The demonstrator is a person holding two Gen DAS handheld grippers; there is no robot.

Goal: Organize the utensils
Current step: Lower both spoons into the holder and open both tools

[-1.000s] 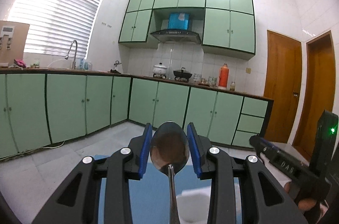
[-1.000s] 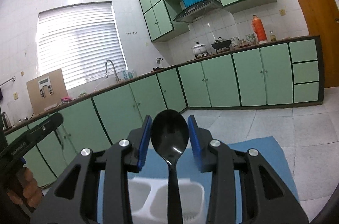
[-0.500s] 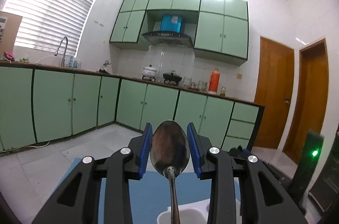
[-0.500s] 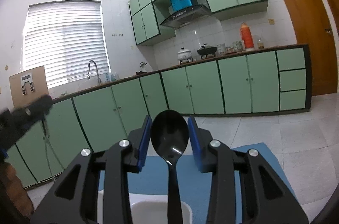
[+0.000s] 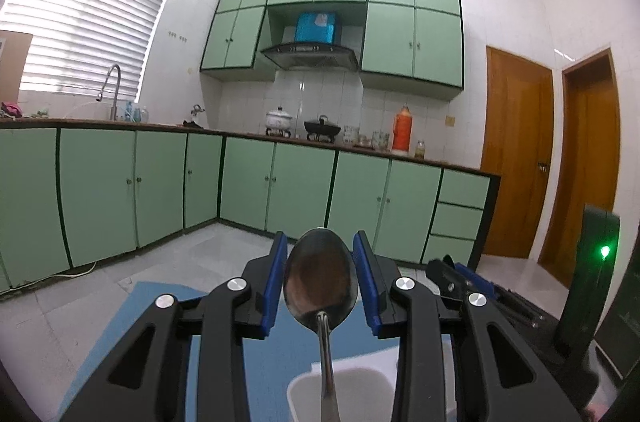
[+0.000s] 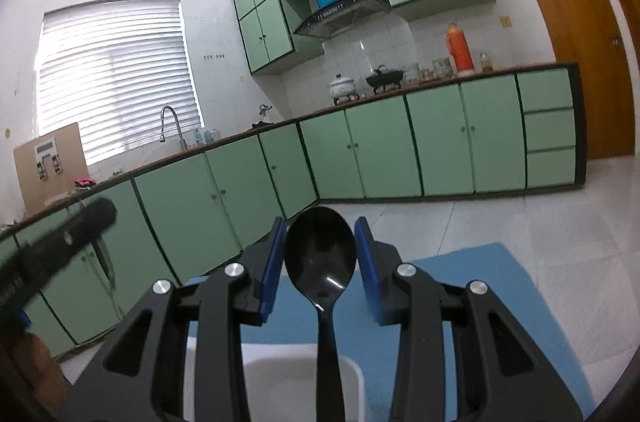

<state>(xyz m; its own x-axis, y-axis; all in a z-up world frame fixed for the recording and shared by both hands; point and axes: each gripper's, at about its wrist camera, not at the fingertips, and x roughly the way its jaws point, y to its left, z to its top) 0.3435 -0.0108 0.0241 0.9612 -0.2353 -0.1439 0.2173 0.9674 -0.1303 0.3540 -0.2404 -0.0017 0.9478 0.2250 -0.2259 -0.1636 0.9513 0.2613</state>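
My left gripper [image 5: 320, 286] clamps the metal spoon [image 5: 320, 286] & right gripper [image 6: 320, 262] the black plastic spoon [image 6: 320, 254], bowls fwd, handles running back over the white utensil holder [image 6: 304, 374] just below both.

Both spoon handles [image 5: 326, 374] cut off by bottom edge; white holder [image 6: 300, 382] partly hidden.

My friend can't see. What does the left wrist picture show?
The left gripper holds a metal spoon bowl-up over a white holder on a blue mat. Behind is a kitchen with green cabinets.
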